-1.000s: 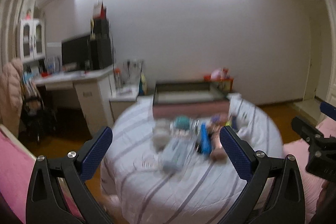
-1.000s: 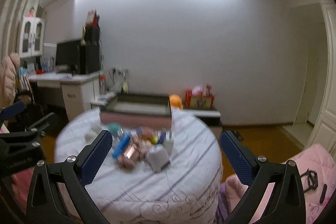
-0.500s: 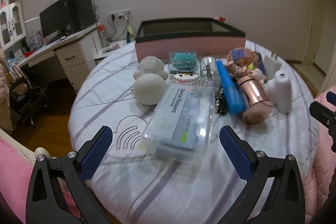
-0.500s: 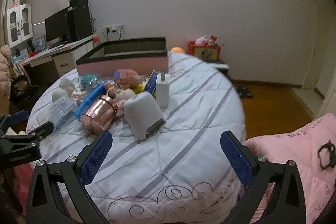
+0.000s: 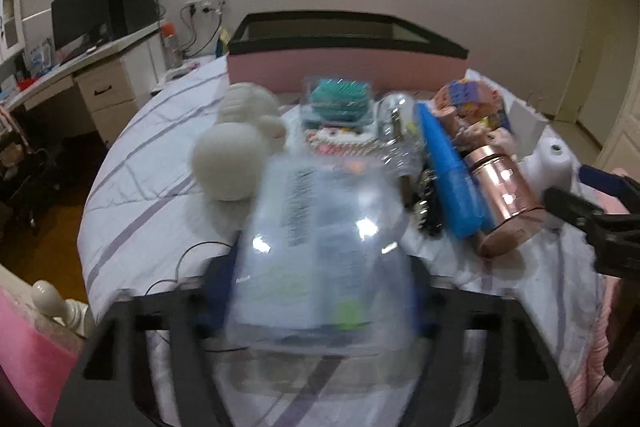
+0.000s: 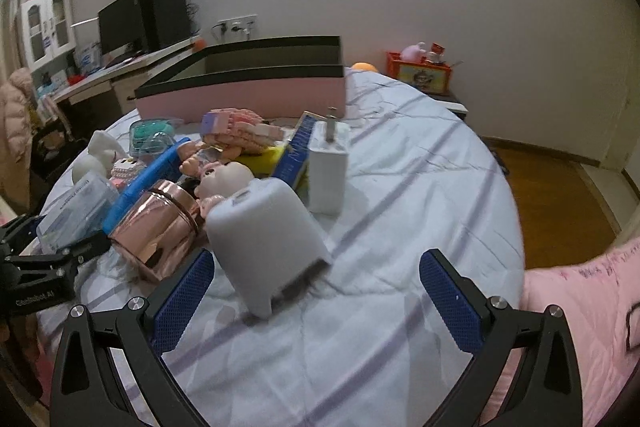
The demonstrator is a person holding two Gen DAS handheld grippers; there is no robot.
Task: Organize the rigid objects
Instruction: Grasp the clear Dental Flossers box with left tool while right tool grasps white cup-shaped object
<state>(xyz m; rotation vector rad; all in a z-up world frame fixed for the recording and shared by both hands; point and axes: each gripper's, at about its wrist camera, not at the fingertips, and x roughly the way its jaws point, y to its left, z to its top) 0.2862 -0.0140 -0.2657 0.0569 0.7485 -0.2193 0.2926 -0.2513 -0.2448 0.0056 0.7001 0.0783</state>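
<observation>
Left wrist view: a round bed (image 5: 132,187) under a white, purple-striped cover, its far half piled with small things before a pink bin (image 5: 344,71); the left hand-held gripper (image 5: 320,291) is closing its jaws around a clear floss pack (image 5: 320,247), which lies between the blue pads at the near edge of the pile; blur hides whether the pads press it yet. Right wrist view: the right hand-held gripper (image 6: 316,303) hangs open, nothing between its pads, a tipped white device (image 6: 268,239) just ahead, touching a rose-gold cup (image 6: 160,231); behind stand a white charger (image 6: 328,167), a blue tube (image 6: 148,179), a doll (image 6: 224,175).

Risks, as I judge them: the pack looks slick and thin-walled, so a hard squeeze may buckle it or squirt it out; a shallow bite may drop it short of the bin; lifting may nudge the white ball (image 5: 228,167) beside it and roll it off the bed.

Writing: the pack's label is printed but too blurred to read here; the left hand-held gripper's body shows small white lettering, not legible.
</observation>
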